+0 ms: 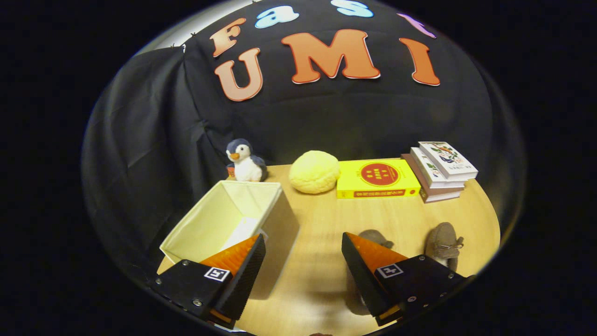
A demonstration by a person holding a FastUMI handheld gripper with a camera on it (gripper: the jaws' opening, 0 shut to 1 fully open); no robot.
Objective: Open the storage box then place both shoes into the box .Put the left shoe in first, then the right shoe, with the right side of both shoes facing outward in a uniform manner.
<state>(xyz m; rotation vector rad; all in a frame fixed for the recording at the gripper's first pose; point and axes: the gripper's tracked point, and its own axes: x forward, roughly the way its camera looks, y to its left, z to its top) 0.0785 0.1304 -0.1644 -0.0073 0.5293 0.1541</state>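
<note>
Tool (303, 266) is spread wide, holding nothing, hovering over the wood table (326, 219). The box (224, 219), soft cream fabric, looks open already, just left of the fingers. Two fuzzy tan shoes (443, 242) sit by the right finger. I'd pinch one by the collar, not the floppy toe.

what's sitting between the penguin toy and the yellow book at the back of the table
A round yellow plush ball sits between the penguin toy and the yellow book, seen in the gripper view. The gripper is open, holding nothing.
</note>
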